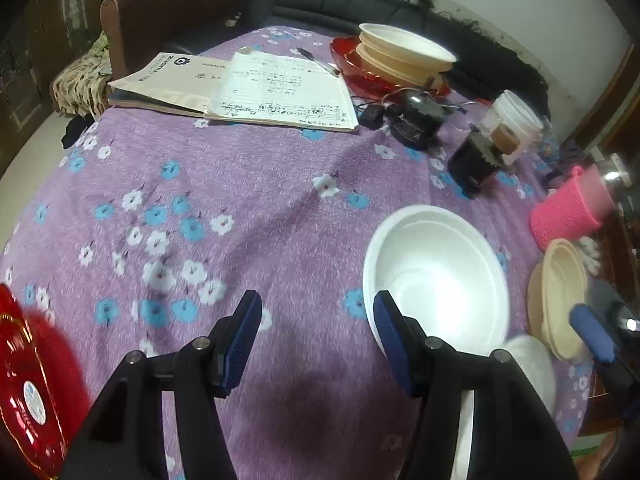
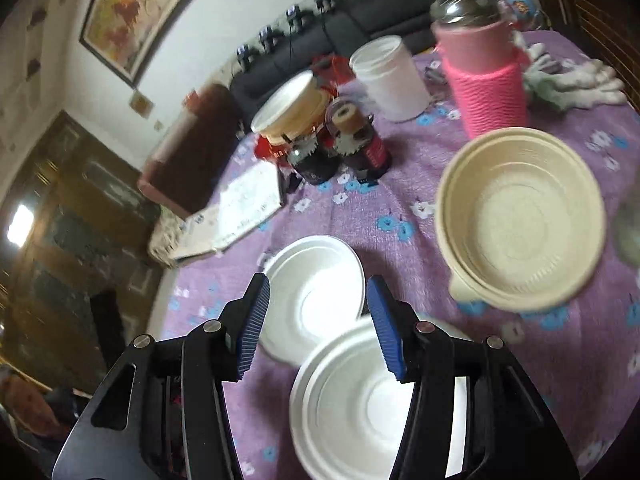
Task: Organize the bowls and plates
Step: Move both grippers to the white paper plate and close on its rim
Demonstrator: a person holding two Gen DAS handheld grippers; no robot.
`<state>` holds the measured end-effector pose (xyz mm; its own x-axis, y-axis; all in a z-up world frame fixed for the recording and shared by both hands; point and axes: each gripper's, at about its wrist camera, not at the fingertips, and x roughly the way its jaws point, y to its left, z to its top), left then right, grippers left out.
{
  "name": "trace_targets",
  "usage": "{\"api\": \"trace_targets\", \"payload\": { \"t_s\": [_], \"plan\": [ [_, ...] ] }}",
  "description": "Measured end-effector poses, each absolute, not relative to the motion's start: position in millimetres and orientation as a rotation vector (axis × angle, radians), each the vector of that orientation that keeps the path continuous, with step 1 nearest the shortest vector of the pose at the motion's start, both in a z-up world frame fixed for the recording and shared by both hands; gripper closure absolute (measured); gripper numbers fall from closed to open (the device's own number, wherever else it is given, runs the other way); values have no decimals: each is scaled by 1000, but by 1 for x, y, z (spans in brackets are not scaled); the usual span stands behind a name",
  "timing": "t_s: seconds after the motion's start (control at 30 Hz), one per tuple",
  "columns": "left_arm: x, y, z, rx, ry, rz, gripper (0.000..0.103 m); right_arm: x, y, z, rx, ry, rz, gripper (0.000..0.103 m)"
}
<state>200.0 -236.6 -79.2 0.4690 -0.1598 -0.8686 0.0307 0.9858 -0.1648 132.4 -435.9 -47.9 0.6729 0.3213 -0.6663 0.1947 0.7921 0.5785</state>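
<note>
My left gripper is open and empty above the purple flowered cloth, with a white bowl just right of its right finger. A red plate lies at the lower left. A stack of beige and white bowls on a red plate stands at the far side. My right gripper is open and empty above two white bowls, one ahead and one below. A beige bowl sits to its right, and also shows in the left wrist view.
Open notebooks lie at the far side of the table. Dark bottles and gear, a white jar and a pink-sleeved jar stand near the bowls. White gloves lie at the far right. A sofa runs behind the table.
</note>
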Motion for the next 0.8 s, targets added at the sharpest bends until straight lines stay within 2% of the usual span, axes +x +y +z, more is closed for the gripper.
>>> {"api": "trace_targets", "payload": {
  "t_s": [0.23, 0.43, 0.53, 0.8],
  "plan": [
    [216, -232, -87, -138, 1089, -112, 44, 184, -411, -76, 511, 962, 2, 52],
    [219, -218, -85, -195, 1090, -132, 44, 192, -408, -90, 517, 986, -1, 52],
    [220, -220, -87, -178, 1098, -140, 37, 195, -409, -97, 519, 1012, -11, 52],
    [220, -207, -81, -246, 1101, -148, 37, 198, -407, -105, 548, 1034, 0, 52]
  ]
}}
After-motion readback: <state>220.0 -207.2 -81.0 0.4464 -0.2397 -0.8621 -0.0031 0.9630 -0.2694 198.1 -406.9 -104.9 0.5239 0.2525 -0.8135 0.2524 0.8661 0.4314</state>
